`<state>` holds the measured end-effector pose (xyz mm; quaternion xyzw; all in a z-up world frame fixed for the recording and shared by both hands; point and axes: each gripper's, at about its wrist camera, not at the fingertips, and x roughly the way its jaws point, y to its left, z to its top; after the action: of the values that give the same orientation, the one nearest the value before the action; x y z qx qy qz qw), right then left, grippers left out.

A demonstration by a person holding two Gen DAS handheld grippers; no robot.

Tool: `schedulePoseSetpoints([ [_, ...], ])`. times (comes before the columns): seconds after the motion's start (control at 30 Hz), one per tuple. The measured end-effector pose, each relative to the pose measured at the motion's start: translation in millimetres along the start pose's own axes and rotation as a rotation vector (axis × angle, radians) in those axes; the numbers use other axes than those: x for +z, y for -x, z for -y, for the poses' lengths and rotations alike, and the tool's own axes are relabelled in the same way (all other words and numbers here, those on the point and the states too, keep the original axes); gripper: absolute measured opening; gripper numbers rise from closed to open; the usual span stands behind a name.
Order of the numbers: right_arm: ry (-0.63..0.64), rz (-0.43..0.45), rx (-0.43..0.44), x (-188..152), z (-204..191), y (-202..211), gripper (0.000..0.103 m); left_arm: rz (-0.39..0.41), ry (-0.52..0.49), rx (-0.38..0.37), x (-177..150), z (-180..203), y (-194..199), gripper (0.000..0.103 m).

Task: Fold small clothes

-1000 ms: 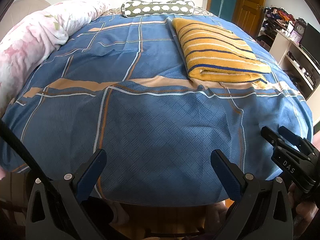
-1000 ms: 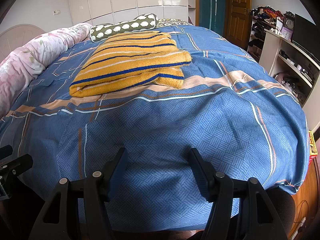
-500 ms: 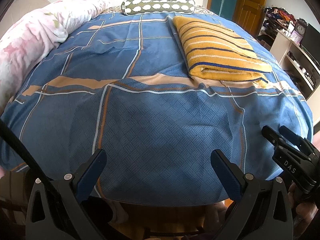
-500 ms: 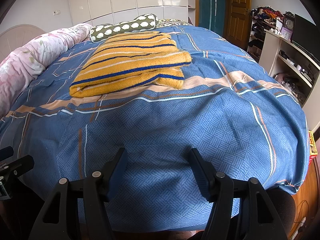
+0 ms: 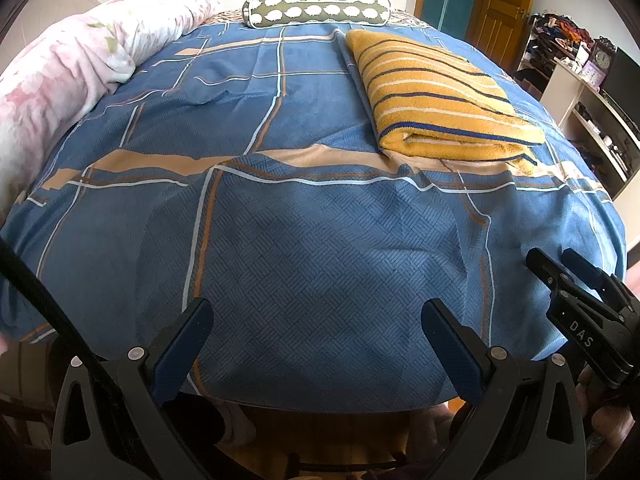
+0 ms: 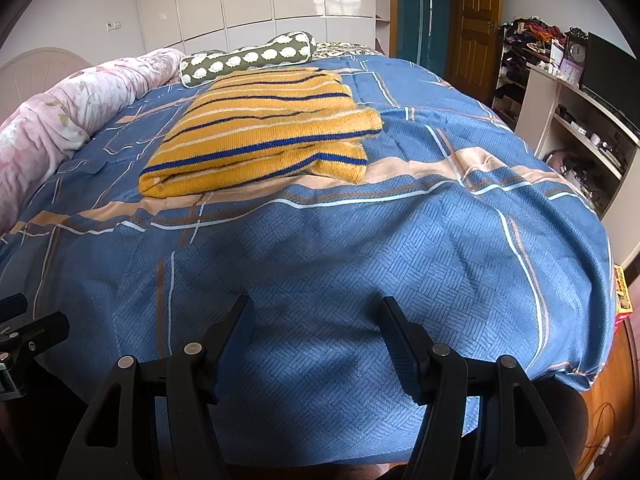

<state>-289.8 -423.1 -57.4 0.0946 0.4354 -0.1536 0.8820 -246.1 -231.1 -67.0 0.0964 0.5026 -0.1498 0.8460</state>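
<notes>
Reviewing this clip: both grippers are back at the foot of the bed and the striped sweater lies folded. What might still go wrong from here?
1. The yellow striped sweater has a loose corner sticking out at its near right edge; a careless re-grip could undo the fold.
2. Both the left gripper and right gripper hang open and empty above the blue bedspread; lowering them could snag and wrinkle it.

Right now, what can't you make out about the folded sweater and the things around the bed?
- Striped sweater: underside and inner layers hidden by its own folds, both views.
- Shelf items: too small to identify, right wrist view.
- Floral quilt: cut off by the left edge, left wrist view.
</notes>
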Motion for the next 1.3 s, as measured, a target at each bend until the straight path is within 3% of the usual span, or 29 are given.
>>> schedulePoseSetpoints([
  [0.53, 0.027, 0.02, -0.033, -1.8, -3.8, -0.4, 0.068, -0.005, -0.001, -0.005, -0.1, -0.6, -2.5, 0.103],
  [0.97, 0.088, 0.053, -0.158, -2.4, -5.9, 3.4, 0.068, -0.008, 0.004, -0.012, -0.8, -2.2, -3.3, 0.103],
  [1.3, 0.099, 0.073, -0.171, -2.7, -4.8, 7.4, 0.07, -0.012, 0.0, -0.001, -1.2, -0.8, -3.3, 0.103],
])
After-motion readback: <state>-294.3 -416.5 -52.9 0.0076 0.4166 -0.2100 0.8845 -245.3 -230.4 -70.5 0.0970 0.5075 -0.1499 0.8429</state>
